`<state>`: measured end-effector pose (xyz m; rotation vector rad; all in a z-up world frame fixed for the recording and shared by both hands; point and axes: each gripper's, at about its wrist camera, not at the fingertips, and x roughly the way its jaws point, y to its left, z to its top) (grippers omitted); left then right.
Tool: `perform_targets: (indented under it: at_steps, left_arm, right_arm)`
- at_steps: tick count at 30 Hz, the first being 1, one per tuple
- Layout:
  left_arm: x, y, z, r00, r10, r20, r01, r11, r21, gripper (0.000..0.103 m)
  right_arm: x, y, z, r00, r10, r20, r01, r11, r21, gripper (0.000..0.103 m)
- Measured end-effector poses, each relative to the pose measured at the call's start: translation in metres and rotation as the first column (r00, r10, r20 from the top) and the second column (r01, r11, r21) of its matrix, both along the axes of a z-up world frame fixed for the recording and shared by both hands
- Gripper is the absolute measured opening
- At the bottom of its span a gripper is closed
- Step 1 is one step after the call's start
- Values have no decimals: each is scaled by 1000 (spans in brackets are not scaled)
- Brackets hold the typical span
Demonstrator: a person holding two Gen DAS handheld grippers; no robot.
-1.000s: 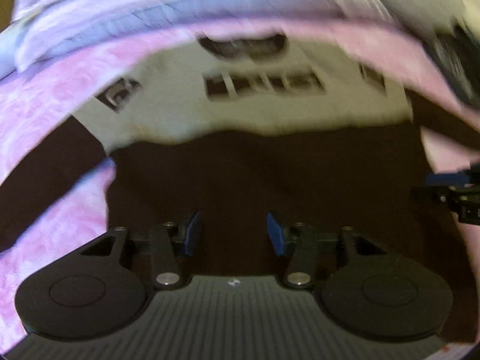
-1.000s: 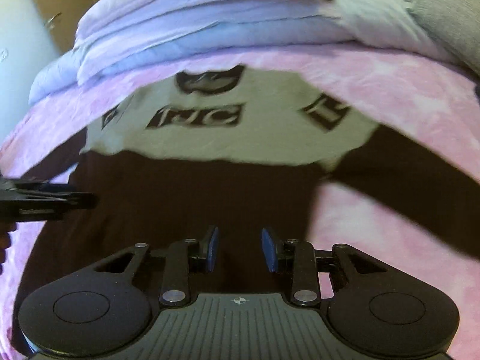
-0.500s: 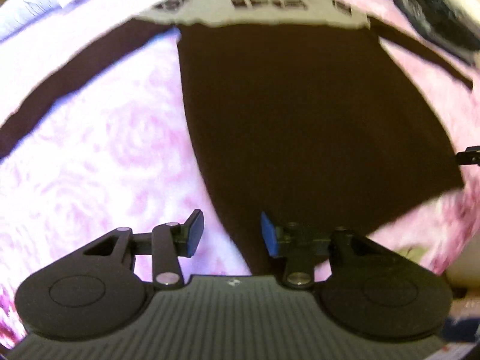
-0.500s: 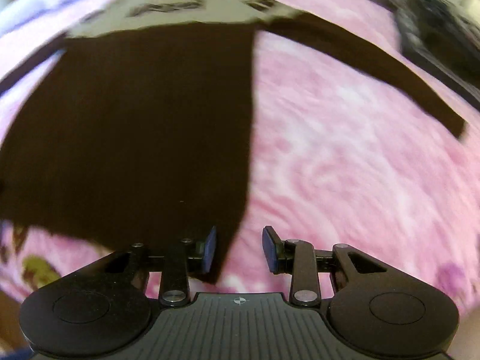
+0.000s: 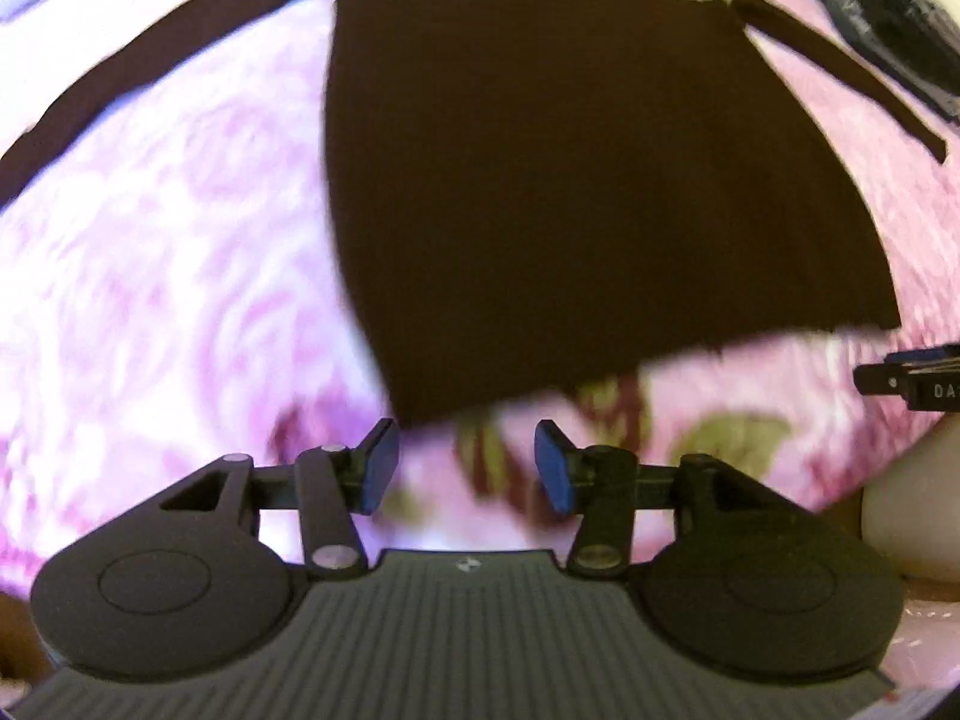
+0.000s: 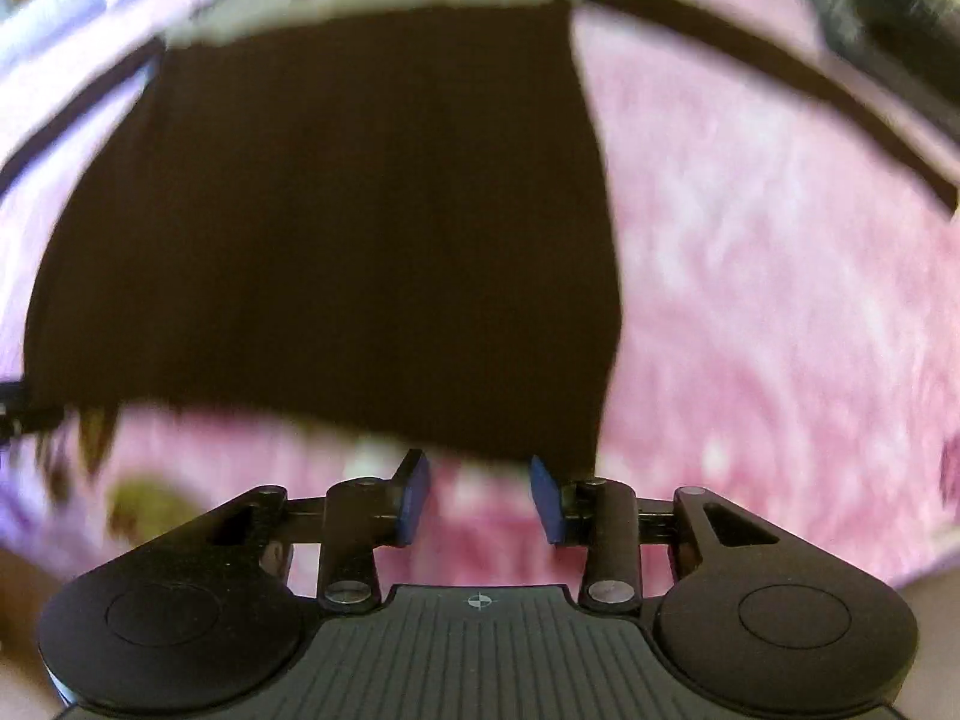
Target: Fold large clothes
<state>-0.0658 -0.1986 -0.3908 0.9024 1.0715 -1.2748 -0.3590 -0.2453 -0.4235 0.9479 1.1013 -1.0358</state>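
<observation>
The dark brown long-sleeved garment with a cream printed top lies flat on the pink floral blanket, its hem at twelve o'clock just beyond both grippers. The left gripper and right gripper, jaws just widened, stand half open and empty. Risk: closing now could pinch blanket along with the hem, or catch only one layer, dragging the fold crooked.

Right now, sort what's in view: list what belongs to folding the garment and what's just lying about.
For the job:
- dark long-sleeved top, spread flat
- left gripper, open, nothing between its jaws
- right gripper, open, nothing between its jaws

Lying about:
- pink floral blanket underneath
- black object at the far corner, too blurred to identify
</observation>
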Motion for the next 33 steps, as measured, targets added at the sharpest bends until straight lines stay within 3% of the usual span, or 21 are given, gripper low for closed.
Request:
perform_targets:
  at_steps: [5,6,7,8,9,10,14,20,25,33]
  left_arm:
    - [-15,29,49,997,81,-15,-81,997,5,48]
    - [-21,35,62,997,82,-6,-82,997,1,49]
    - [-28,40,77,997,80,2,-80,997,-9,50]
    - [-36,50,92,997,83,10,-83,996,-22,51]
    - [-42,55,107,996,88,18,-87,996,-37,54]
    - [-52,61,126,995,95,28,-93,994,-62,58]
    - [-69,89,191,991,119,54,-108,979,-174,65]
    - [-92,124,259,988,132,80,-104,952,-288,71]
    - [-108,154,282,987,131,97,-96,947,-306,74]
    - [-125,191,292,987,131,94,-101,956,-276,74]
  right_arm:
    - [-32,14,30,998,-43,43,39,996,81,36]
    - [-35,20,42,997,-49,61,44,996,79,38]
    - [-40,23,58,995,-53,83,47,996,69,46]
    - [-45,26,75,993,-50,105,44,998,54,54]
    - [-44,28,95,992,-42,121,38,999,34,67]
    - [-34,37,114,991,-29,134,29,1000,4,70]
    - [-38,60,193,982,31,184,-4,990,-144,72]
    - [-52,99,269,976,74,203,-16,962,-274,76]
    - [-65,132,293,975,102,196,-41,956,-291,76]
    - [-80,174,296,978,100,182,-56,972,-230,76]
